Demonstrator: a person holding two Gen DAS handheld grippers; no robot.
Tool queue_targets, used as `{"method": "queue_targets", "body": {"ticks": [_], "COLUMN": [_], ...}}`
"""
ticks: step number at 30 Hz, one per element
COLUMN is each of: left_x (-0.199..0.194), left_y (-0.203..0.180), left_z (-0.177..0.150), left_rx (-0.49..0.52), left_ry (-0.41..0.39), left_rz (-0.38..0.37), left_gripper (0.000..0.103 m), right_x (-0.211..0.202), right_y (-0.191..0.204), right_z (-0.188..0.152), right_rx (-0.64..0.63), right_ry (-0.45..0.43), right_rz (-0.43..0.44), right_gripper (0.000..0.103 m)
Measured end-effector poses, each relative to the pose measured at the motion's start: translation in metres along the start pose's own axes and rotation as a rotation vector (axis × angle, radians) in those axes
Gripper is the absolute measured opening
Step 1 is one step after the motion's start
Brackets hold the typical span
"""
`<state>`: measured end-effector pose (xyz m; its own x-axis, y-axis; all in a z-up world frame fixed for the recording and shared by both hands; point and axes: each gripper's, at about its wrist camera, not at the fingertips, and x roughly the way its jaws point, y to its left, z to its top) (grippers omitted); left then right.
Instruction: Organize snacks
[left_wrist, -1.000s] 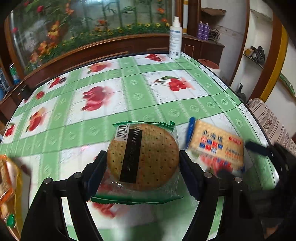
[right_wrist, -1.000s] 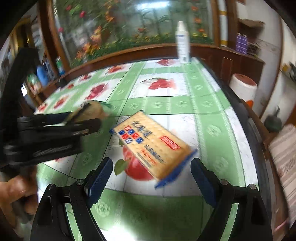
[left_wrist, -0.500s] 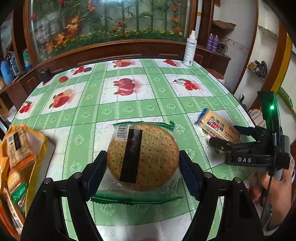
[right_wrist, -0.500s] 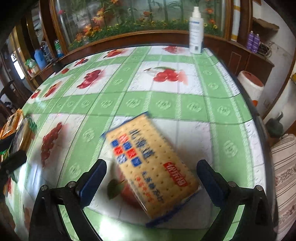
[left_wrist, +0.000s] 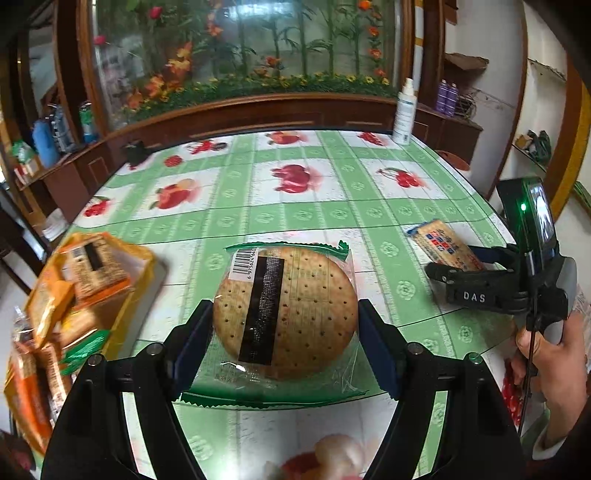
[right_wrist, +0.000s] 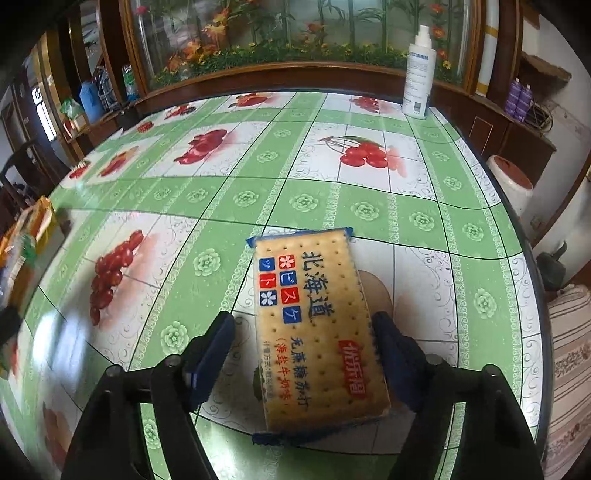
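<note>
Meanwhile, several snacks already lay in the yellow bag (left_wrist: 92, 288) at the tabletop's left edge. The left gripper (left_wrist: 284, 328) was clamped on the round cracker pack (left_wrist: 286, 314), held above the tabletop. The right gripper (right_wrist: 303, 354), jaws apart, straddled the rectangular cracker pack (right_wrist: 314, 325) near the right edge; both remained unplaced.

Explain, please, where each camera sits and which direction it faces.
Left wrist: on the left gripper, looking along its fingers, shut on a round cracker packet; the right gripper and hand show at right.
Right wrist: on the right gripper, fingers open around a rectangular cracker packet lying on the table.
Shared: that packet, the spray bottle, the snack bag.
</note>
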<state>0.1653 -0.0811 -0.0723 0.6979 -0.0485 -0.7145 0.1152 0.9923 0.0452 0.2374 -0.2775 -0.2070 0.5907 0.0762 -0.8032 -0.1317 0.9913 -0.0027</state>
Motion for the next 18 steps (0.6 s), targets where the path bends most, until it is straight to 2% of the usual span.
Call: {"method": "queue_targets", "body": {"ticks": [1,2,3,4,11,18], "left_x": [-0.002,-0.005,-0.008,-0.010,-0.022,-0.030], "left_y": [0.002,0.003,0.006,0.007,0.023,0.029], "left_z": [-0.001,-0.002,-0.002,-0.003,-0.011,-0.022], "left_rx": [-0.004,-0.008,-0.013,-0.019,-0.059,-0.064], "left_ry": [-0.007,-0.016,-0.024,-0.032,-0.062,-0.070], "left_rz": [0.011,0.024,0.038,0.046,0.089,0.110], "left_gripper": [0.076,0.076,0.076,0.076,0.076,0.076], "right_x": [0.000,-0.002,-0.003,-0.005,-0.013,-0.030], "right_y": [0.002,0.005,0.008,0.010,0.037,0.058], "right_z": [-0.001,-0.002,-0.003,-0.003,-0.015,-0.030], "right_rx": [-0.008,-0.017,-0.020,-0.023,-0.065,-0.060], "right_ry": [-0.002,-0.008,-0.011,-0.012,-0.028,-0.060], "right_rz": [-0.008,-0.011,-0.003,0.004,0.024,0.131], "right_gripper": [0.075,0.070,0.060,0.058,0.057,0.057]}}
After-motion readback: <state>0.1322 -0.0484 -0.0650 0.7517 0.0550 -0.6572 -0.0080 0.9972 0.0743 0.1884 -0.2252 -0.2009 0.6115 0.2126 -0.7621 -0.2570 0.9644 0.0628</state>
